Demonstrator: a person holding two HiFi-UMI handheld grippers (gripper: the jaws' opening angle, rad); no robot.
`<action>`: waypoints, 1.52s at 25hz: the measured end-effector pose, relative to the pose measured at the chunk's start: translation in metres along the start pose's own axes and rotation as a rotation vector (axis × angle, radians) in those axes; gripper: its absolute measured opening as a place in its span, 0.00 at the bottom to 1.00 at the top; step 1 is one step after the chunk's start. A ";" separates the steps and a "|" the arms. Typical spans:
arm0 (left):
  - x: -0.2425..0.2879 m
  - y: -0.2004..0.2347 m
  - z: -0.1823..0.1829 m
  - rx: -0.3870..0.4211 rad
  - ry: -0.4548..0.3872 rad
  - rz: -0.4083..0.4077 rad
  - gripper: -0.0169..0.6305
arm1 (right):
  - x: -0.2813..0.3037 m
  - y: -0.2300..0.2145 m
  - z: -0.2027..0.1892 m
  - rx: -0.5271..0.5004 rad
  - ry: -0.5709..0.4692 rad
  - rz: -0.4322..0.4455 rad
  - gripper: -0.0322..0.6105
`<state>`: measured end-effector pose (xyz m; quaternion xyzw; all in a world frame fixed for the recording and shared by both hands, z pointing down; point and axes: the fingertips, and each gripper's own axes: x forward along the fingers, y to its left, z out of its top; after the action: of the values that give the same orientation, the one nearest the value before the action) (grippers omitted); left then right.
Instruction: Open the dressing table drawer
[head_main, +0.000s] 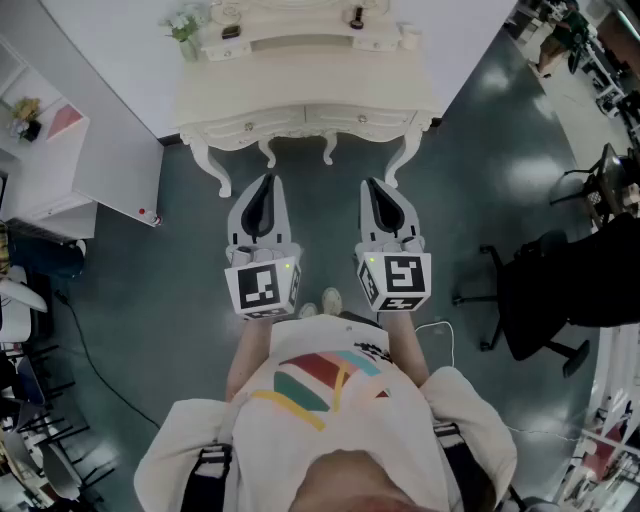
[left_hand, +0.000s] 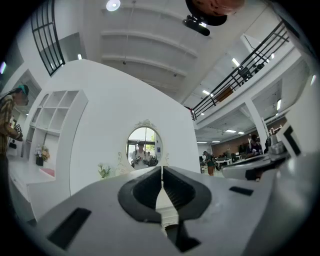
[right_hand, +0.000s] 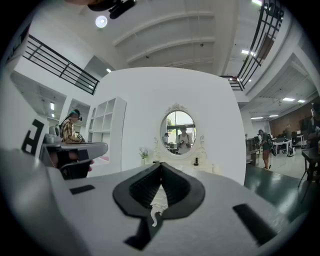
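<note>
A cream dressing table (head_main: 300, 85) with curved legs stands against the white wall ahead of me. Its drawer fronts (head_main: 305, 122) run along the front edge and look closed. Both grippers hover over the floor short of the table, apart from it. My left gripper (head_main: 266, 182) and right gripper (head_main: 371, 186) point at the table side by side. The left gripper (left_hand: 162, 169) has its jaws pressed together with nothing between them. The right gripper (right_hand: 161, 164) is likewise shut and empty. The table's oval mirror (right_hand: 179, 132) shows beyond the jaws, reflecting the person.
A white shelf unit (head_main: 60, 150) stands to the left of the table. A black office chair (head_main: 560, 290) is at the right. Small items and a flower vase (head_main: 185, 30) sit on the table top. A cable (head_main: 100, 370) lies on the dark floor. Another person (right_hand: 70, 132) stands at the left.
</note>
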<state>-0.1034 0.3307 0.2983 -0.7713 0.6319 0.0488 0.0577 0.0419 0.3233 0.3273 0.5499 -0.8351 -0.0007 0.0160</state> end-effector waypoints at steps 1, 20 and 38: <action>-0.001 0.000 -0.001 0.001 0.001 0.000 0.04 | -0.001 0.001 -0.001 -0.001 0.001 0.001 0.05; 0.033 -0.011 -0.011 0.014 -0.002 0.039 0.04 | 0.021 -0.029 0.004 0.033 -0.046 0.060 0.05; 0.100 -0.011 -0.033 -0.006 -0.037 0.045 0.04 | 0.058 -0.081 -0.014 0.000 -0.047 0.046 0.05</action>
<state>-0.0724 0.2310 0.3162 -0.7561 0.6477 0.0661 0.0662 0.0939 0.2382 0.3415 0.5302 -0.8478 -0.0132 -0.0039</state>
